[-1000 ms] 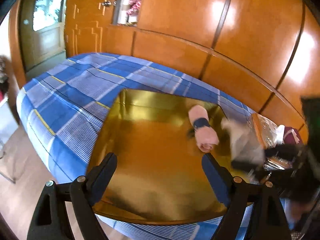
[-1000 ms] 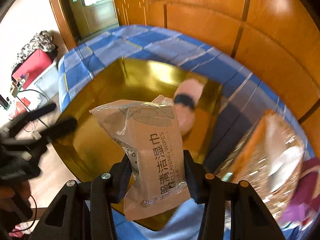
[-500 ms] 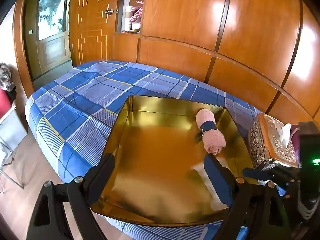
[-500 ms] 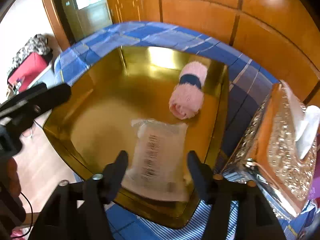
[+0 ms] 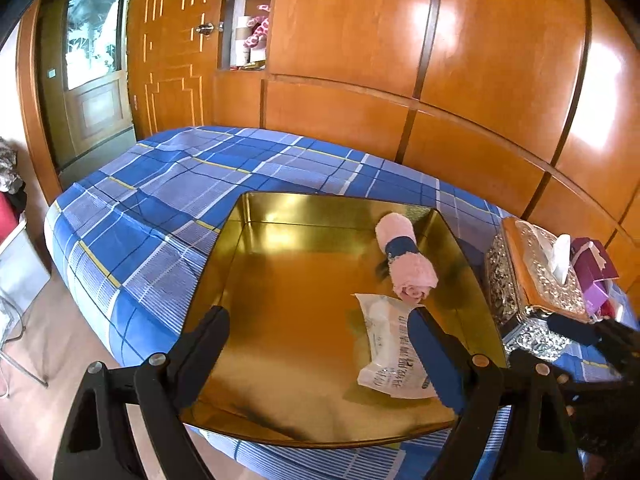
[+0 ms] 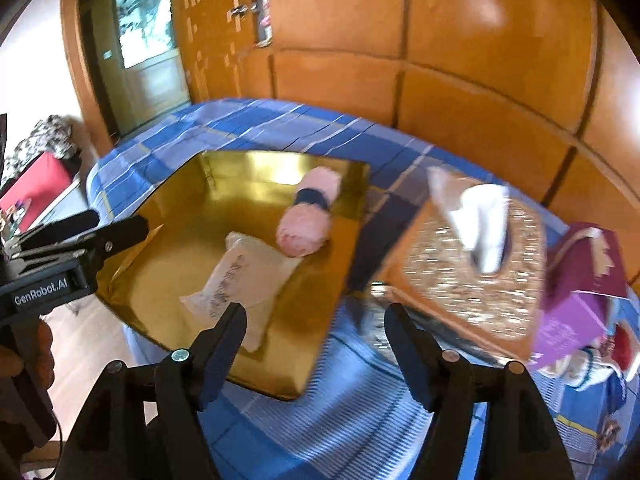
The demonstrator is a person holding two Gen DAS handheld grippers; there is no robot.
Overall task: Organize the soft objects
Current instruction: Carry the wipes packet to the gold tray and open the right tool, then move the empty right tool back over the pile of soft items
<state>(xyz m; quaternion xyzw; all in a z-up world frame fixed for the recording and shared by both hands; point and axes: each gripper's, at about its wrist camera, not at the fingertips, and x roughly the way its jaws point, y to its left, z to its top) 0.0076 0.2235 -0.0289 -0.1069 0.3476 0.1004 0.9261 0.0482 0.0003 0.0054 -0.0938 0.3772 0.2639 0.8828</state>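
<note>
1. Gold tray [image 5: 256,264] sits on the blue checked table [image 5: 160,200], serving as the collecting place for soft things.
2. Wipes pack [image 5: 394,354] lies flat at the tray's near right, just beside the rolled pink towel [image 5: 406,258], so both are grouped.
3. Left gripper [image 5: 320,354] hovers spread and empty over the tray.
4. Right gripper [image 6: 316,344] is spread too, empty, facing the tissue box [image 6: 472,264], probably seeking the next item.

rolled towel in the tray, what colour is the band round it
Dark navy blue, wrapped round the middle of the pink rolled towel; clearest in the left wrist view.
</note>
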